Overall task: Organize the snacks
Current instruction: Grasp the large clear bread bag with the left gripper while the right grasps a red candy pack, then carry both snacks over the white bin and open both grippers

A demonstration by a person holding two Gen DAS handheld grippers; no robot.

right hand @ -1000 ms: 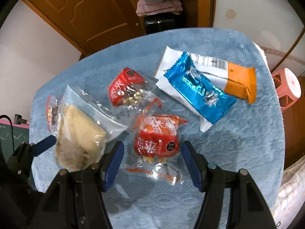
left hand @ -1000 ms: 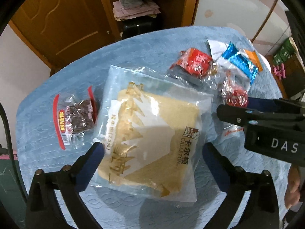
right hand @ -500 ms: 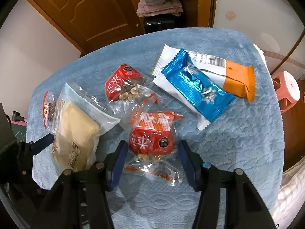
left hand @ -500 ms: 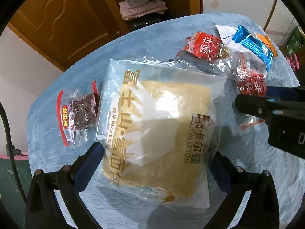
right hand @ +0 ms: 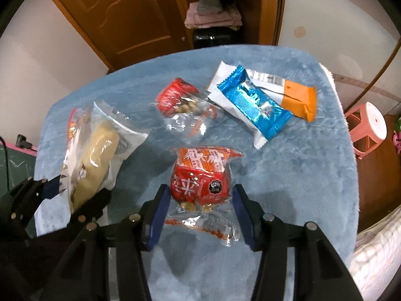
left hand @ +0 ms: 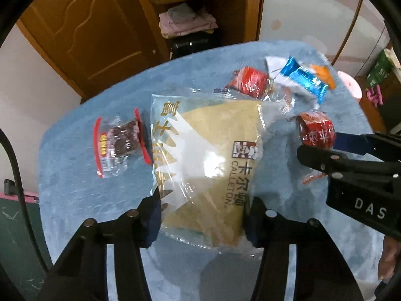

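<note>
**Snacks gripped on both sides over the blue cloth**

Bread first: from my left wrist view the left gripper (left hand: 203,222) has just been closing and now pinches the near end of the Calleton bread bag (left hand: 208,160), whose gold lettering reads clearly here. The right wrist view shows that same bag (right hand: 97,150) only edge-on, lifted at a tilt. There I see the right gripper (right hand: 200,213), jaws narrowed after closing, clamped on the red nut packet (right hand: 200,178), its clear tail hanging between the fingers. Only the left view gives me the small dark-fruit packet (left hand: 117,143) lying flat beside the bread on the blue tablecloth (left hand: 75,175). The right view best shows the second red packet (right hand: 180,100) and the blue wrapper (right hand: 253,102) atop a white-and-orange wrapper (right hand: 295,97).
</note>
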